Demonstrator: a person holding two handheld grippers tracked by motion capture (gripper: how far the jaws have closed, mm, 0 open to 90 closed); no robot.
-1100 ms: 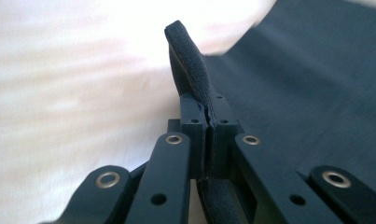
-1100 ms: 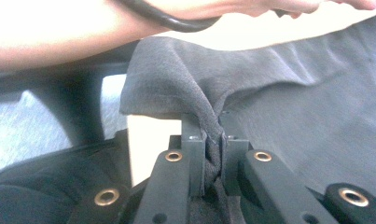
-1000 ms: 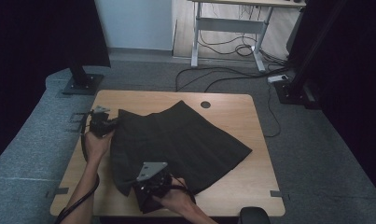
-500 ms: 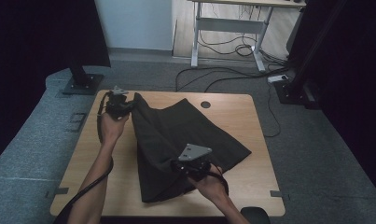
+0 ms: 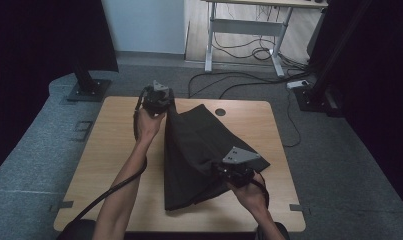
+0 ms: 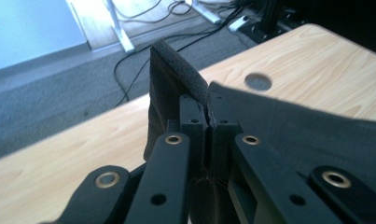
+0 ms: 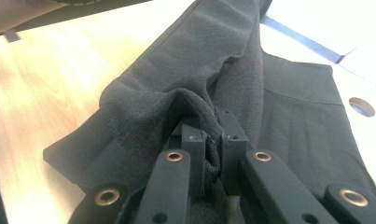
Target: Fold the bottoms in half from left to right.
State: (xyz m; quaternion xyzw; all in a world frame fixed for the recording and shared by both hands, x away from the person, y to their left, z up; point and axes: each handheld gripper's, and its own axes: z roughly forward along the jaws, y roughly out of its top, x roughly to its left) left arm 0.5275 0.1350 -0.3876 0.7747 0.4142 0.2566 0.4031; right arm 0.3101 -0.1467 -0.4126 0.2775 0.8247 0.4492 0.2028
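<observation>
- Fabric first: a dark garment (image 5: 199, 150) lies across the middle of the wooden tabletop (image 5: 109, 150), one edge lifted and carried over the rest, so a fold appears to be in hand.
- The left hand-held gripper (image 5: 158, 102) sits at the far edge of the tabletop, jaws pressed together on a thick hemmed corner of the garment (image 6: 176, 60).
- The right hand-held gripper (image 5: 229, 172) is near the front right, jaws pinching a bunched edge of the cloth (image 7: 195, 107).
- Risk: the right pinch holds a crumpled gather, not a flat edge. If the hands pull apart, cloth could slide out and the lifted layer would drop unevenly.
- Risk: the two corners are at different heights and distances, so laying them down now would probably leave a skewed, wrinkled fold.
- Risk: the part resting on the tabletop is not weighted; a quick pull could drag the whole garment toward the round hole (image 5: 220, 112) or the edge.
</observation>
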